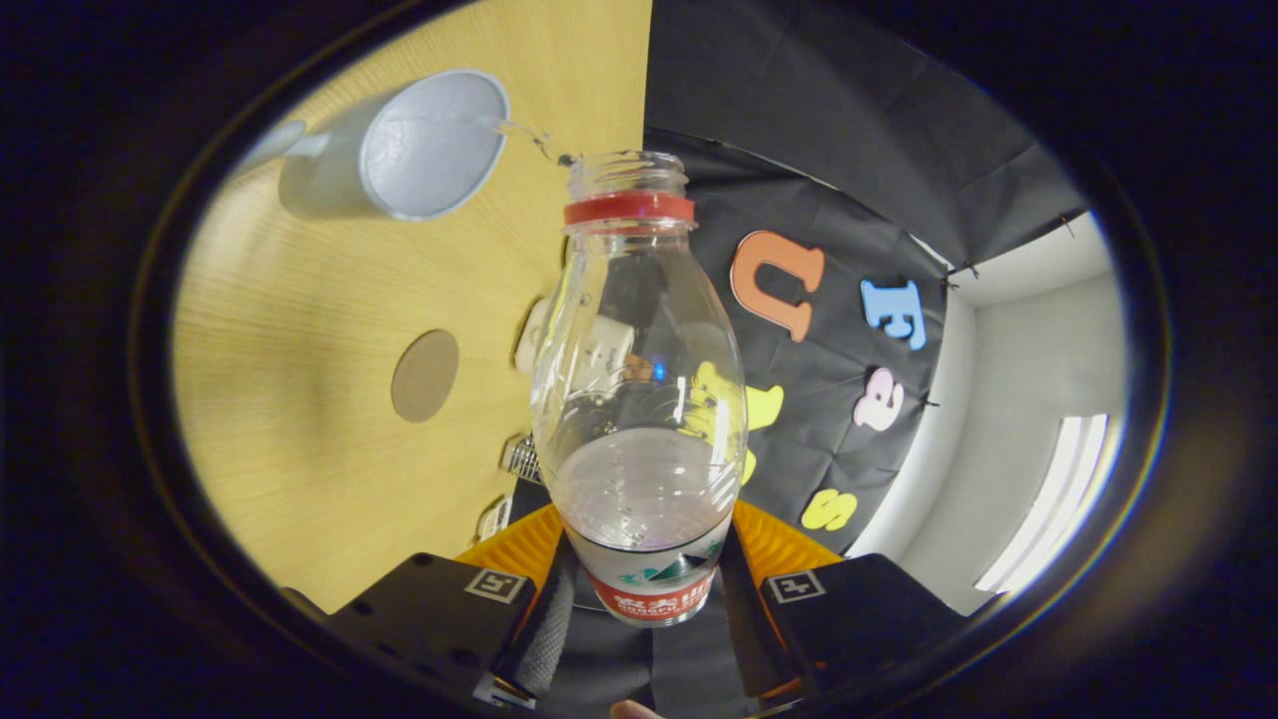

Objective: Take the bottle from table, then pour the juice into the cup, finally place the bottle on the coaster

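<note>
I see the wooden worktop (300, 419) filling the side beyond the bottle, turned on its side in my view because the gripper (639, 609) is rolled over for the pour. The clear bottle (639, 399) sits between the jaws, which are clamped on its lower body at the label band, one finger pressing each side. Its open neck with the red ring points away from me, and the remaining liquid lies pooled in the lower part near the fingers. The mouth of the bottle is just beside the rim of the pale cup (419, 145), which stands on the worktop well ahead of the fingers. A thin stream of liquid (534, 142) runs from the bottle's mouth across to the cup's rim. The round brown coaster (425, 375) lies flat on the worktop, apart from the cup and closer to the fingers than the cup is. Just behind the bottle, near the worktop's edge, are some small white items that I cannot make out through the plastic; they may be plugs or adapters.
</note>
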A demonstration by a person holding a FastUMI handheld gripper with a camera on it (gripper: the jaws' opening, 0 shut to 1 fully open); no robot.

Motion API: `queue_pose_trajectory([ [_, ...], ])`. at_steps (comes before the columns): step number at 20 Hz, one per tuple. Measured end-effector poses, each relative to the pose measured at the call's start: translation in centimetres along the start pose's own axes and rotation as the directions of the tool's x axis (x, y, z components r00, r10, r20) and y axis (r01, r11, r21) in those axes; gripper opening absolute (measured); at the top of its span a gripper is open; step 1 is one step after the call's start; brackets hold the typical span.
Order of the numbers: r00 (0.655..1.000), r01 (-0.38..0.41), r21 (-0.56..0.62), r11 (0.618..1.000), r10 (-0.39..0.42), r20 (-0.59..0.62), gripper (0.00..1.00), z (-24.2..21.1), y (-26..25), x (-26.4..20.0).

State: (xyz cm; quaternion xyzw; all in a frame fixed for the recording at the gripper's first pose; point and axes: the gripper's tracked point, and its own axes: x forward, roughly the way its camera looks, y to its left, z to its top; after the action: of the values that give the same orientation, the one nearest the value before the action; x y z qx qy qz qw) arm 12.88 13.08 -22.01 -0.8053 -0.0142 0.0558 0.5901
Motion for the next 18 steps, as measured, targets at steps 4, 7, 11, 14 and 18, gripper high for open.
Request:
queue_pose_trajectory([
  [4,1.0,0.019,-0.03,0.999,-0.019,0.002,0.73,-0.03,-0.37,-0.11],
  [7,1.0,0.021,-0.042,0.999,-0.02,0.003,0.73,-0.11,-0.39,0.22],
  [11,1.0,0.024,-0.057,0.998,-0.024,0.005,0.73,-0.07,-0.51,0.3],
  [14,1.0,0.025,-0.068,0.997,-0.024,0.004,0.73,-0.14,-0.62,0.58],
  [18,0.999,0.033,-0.083,0.996,-0.033,0.005,0.73,-0.23,-0.88,0.67],
])
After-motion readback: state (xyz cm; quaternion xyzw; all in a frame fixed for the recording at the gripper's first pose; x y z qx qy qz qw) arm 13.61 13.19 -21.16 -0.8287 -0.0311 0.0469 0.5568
